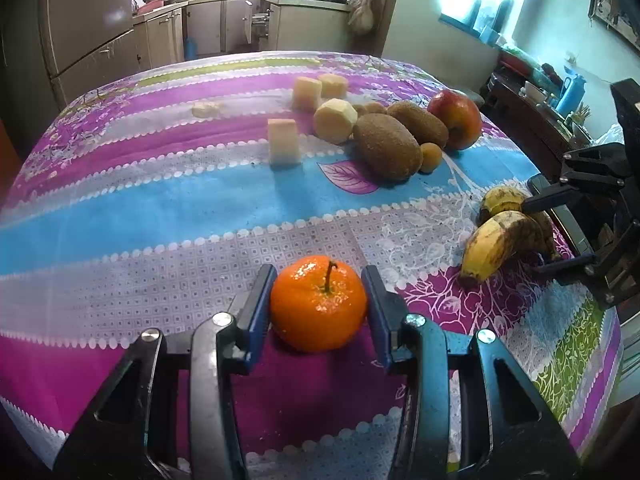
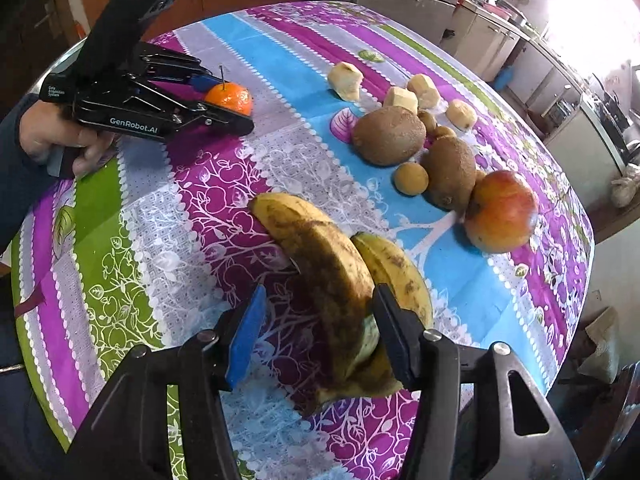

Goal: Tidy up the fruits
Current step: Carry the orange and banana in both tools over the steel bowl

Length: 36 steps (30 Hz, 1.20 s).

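On a patterned purple tablecloth (image 1: 160,152), the left gripper (image 1: 318,300) brackets a glossy round orange (image 1: 319,303), jaws seemingly not yet squeezing, so lifting could let it roll

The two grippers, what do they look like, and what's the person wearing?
Both the left gripper and right gripper are black linkage frames with silver bolts and blue finger pads. The left one carries white "GenRobot.AI" lettering. A dark sleeve covers the arm.

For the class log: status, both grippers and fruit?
Left gripper straddles orange, jaws open. Right gripper open around bananas. Nothing blocking.
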Each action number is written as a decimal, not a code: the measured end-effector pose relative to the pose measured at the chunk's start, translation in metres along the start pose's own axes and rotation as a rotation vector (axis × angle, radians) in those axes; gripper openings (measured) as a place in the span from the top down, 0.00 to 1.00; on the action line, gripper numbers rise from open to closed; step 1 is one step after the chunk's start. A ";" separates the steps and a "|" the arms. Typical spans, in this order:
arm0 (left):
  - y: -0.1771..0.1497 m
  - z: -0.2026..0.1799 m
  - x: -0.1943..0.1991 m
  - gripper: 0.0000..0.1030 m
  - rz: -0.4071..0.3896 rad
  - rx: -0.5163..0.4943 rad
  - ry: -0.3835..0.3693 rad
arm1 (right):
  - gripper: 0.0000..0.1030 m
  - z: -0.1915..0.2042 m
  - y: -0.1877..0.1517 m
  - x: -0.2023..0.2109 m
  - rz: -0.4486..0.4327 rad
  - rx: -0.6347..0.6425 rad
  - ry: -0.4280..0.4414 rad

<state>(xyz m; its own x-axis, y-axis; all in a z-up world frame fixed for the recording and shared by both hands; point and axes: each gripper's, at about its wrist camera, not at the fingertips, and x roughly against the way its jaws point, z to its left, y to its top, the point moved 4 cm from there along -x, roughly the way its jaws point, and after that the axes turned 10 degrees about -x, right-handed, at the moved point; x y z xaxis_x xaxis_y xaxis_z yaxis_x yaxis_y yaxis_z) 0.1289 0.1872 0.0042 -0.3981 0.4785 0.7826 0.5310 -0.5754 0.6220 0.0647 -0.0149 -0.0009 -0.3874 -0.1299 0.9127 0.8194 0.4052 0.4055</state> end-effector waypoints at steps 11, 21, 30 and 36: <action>-0.001 0.001 0.001 0.56 -0.007 0.011 -0.011 | 0.37 -0.002 0.006 -0.016 0.047 0.001 -0.047; 0.000 0.002 0.000 0.56 -0.009 0.018 -0.011 | 0.36 0.004 -0.002 0.013 0.014 -0.061 0.029; -0.001 0.002 0.000 0.56 -0.009 0.017 -0.011 | 0.36 -0.004 0.002 -0.020 0.058 -0.086 0.030; -0.001 0.000 0.001 0.58 -0.005 0.007 0.017 | 0.51 -0.005 0.005 -0.024 -0.005 -0.136 -0.004</action>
<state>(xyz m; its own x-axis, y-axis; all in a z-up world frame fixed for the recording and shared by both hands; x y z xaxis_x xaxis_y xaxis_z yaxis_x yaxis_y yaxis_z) 0.1280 0.1884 0.0046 -0.4136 0.4701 0.7797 0.5337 -0.5686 0.6260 0.0806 -0.0143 -0.0208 -0.3931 -0.1280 0.9105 0.8671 0.2778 0.4134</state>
